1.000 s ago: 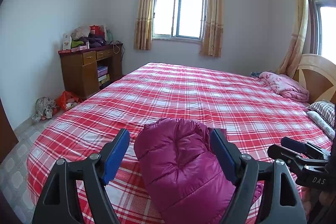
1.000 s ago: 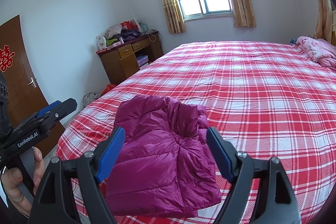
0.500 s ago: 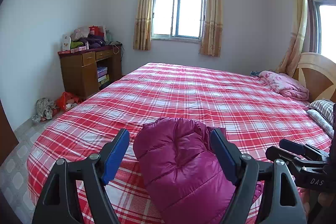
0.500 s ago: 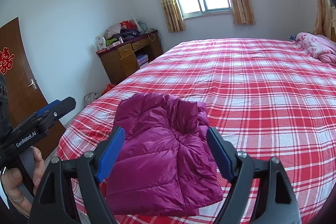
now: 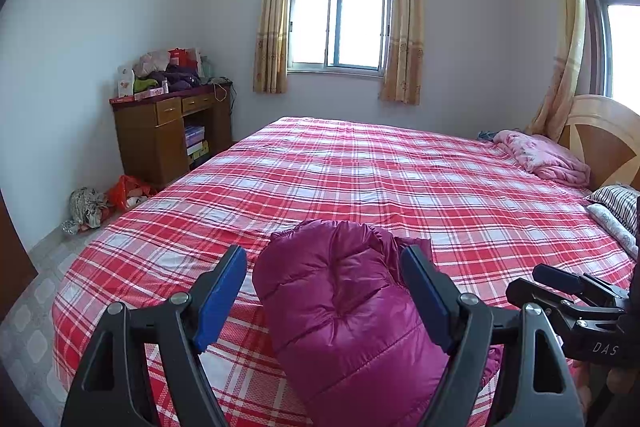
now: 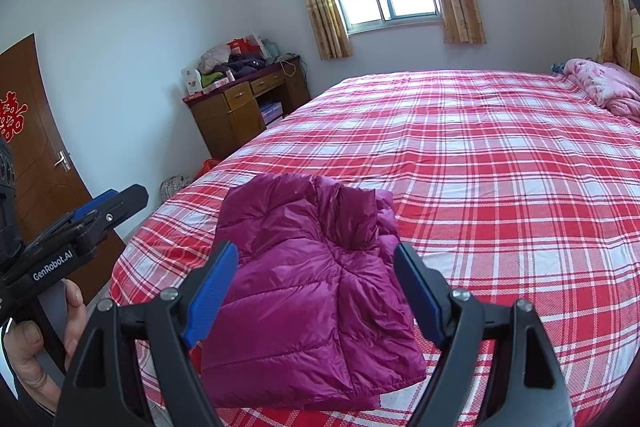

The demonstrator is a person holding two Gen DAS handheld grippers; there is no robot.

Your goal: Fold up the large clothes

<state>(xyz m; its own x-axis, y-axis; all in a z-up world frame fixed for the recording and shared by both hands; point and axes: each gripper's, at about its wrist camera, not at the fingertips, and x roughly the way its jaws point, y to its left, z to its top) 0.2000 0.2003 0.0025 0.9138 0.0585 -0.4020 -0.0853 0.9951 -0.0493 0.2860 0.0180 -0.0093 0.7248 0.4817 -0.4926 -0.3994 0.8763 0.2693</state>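
Note:
A magenta puffer jacket (image 5: 344, 311) lies folded into a compact bundle near the front corner of the bed; the right wrist view shows the jacket (image 6: 304, 291) with its collar end toward the far side. My left gripper (image 5: 324, 299) hovers above the bundle, open, blue pads apart and touching nothing. My right gripper (image 6: 316, 291) also hangs open over the jacket, holding nothing. Each gripper shows at the edge of the other's view: the right gripper (image 5: 568, 291) at the right, and the left gripper (image 6: 100, 211) at the left with a hand (image 6: 36, 343) on its handle.
The bed (image 5: 400, 179) wears a red and white plaid cover. A pink quilt (image 5: 544, 159) and striped pillows (image 5: 616, 203) lie by the wooden headboard. A cluttered wooden desk (image 5: 168, 131) stands at the left wall, bags (image 5: 108, 199) on the floor, a brown door (image 6: 32, 155) beyond.

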